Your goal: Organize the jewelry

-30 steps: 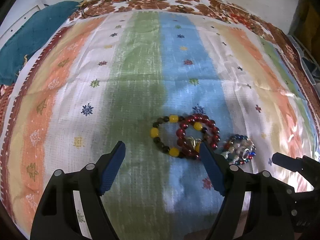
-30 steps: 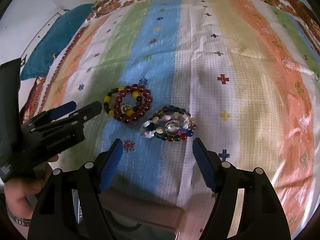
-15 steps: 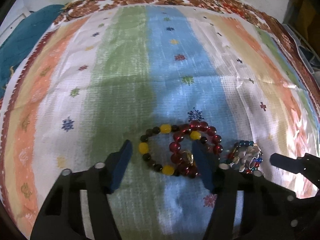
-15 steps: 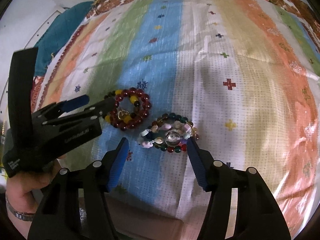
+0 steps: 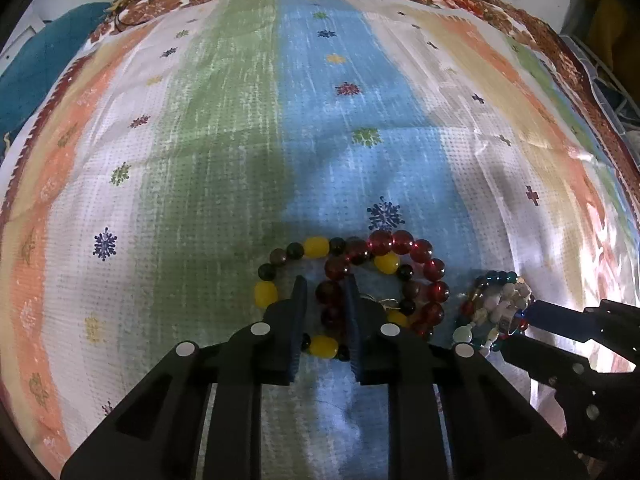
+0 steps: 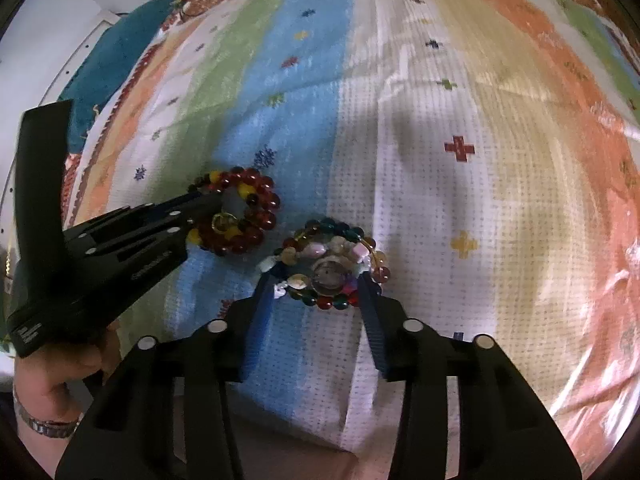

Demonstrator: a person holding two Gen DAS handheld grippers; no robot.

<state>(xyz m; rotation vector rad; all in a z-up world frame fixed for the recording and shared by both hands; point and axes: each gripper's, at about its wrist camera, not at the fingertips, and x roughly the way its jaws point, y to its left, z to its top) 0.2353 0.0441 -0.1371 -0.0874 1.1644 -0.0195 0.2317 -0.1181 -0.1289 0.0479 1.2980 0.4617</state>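
left gripper [image 5: 323, 294] pinched on near arc of red bead bracelet [image 5: 400, 276], overlapping yellow-and-dark bracelet [image 5: 280, 276] toward 9 o'clock | right gripper [image 6: 318, 280] fingers closing round mixed-stone bracelet [image 6: 326, 264], grip unclear | both lie on striped cloth [image 6: 460, 160] | left hand [image 6: 60, 380] wrapped on handle at 8 o'clock

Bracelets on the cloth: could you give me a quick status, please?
Left gripper shut on red bead bracelet. Right gripper closing around mixed bead bracelet, not yet shut. Yellow-and-dark bracelet overlaps the red one.
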